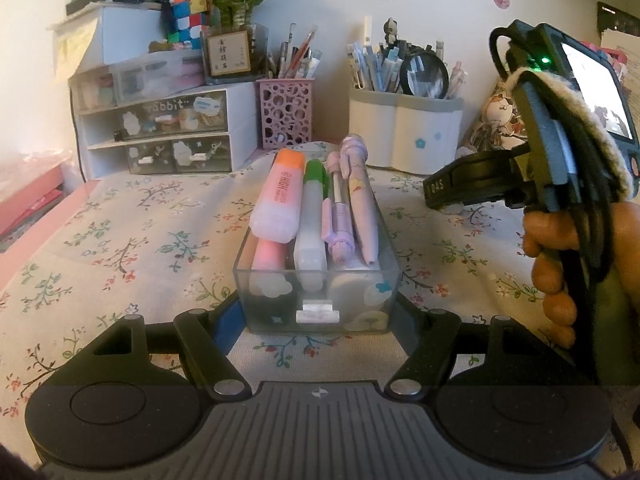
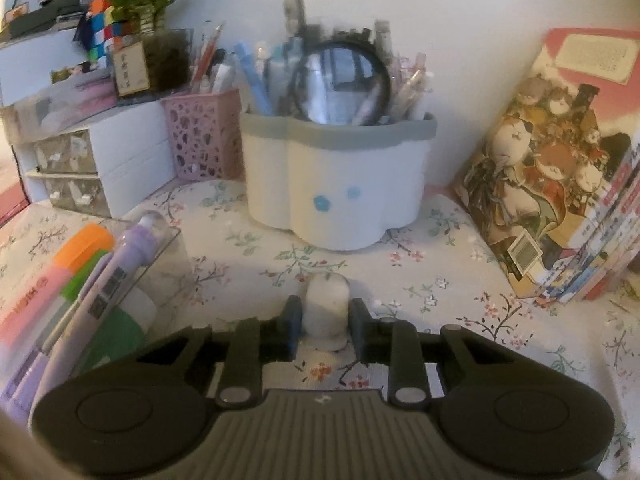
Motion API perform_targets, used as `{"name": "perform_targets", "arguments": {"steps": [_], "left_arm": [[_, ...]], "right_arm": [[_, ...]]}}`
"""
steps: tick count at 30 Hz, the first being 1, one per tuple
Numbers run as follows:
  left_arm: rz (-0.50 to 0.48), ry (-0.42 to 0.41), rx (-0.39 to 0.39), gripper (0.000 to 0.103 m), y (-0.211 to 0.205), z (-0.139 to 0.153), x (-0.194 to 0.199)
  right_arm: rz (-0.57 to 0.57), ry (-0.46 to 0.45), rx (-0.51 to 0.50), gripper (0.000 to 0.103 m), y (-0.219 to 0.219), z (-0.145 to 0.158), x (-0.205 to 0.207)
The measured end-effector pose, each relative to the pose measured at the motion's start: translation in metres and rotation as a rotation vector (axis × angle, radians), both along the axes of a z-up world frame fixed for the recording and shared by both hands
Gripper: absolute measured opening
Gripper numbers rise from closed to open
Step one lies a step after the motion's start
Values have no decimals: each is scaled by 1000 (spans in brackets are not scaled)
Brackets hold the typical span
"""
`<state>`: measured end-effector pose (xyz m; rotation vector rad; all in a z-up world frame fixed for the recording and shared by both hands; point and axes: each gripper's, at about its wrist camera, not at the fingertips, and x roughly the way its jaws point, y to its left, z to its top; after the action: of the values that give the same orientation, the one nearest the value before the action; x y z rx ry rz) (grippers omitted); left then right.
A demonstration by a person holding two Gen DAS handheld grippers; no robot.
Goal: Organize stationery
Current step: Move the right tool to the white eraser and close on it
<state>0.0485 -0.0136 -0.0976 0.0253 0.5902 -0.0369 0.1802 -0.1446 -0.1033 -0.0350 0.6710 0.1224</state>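
The left gripper [image 1: 320,316] is clamped on the clear drawer [image 1: 318,280], already filled with highlighters and pens. A small white eraser-like piece [image 2: 325,310] is bracketed on the counter [image 2: 440,300] by the right gripper [image 2: 325,320]; pad contact cannot be confirmed. It remains to be stowed. Only the right view shows it.

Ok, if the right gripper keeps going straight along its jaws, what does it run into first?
The small white eraser-like piece already between the jaws of the right gripper, apparently not yet pinched. Past it lies bare floral tablecloth, then the white pen holder, though depth is hard to judge in this view.
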Motion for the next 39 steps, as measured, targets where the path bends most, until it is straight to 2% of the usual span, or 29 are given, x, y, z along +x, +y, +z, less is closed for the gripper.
{"name": "perform_targets", "arguments": {"steps": [6,10,14,21,27,33,39], "left_arm": [[9,-10,0,72,-1,-1,-2],[12,-11,-2,72,-1,0,-3],[9,-13,-1,72,0,-1,-3],[5,-14,-1,72,1,-1,-3],[4,-16,-1,72,1,-1,-3],[4,-16,0,72,1,-1,-3],[3,-16,1,72,1,-1,-4]], "right_arm": [[50,-1,-14,48,-10,1,-16],[26,38,39,48,-23,4,-25],[20,40,40,48,-23,5,-42],[-31,110,203,48,-42,10,-54],[-37,100,212,48,-44,10,-80],[-20,65,125,48,-33,9,-101],[-20,23,127,48,-32,4,-109]]}}
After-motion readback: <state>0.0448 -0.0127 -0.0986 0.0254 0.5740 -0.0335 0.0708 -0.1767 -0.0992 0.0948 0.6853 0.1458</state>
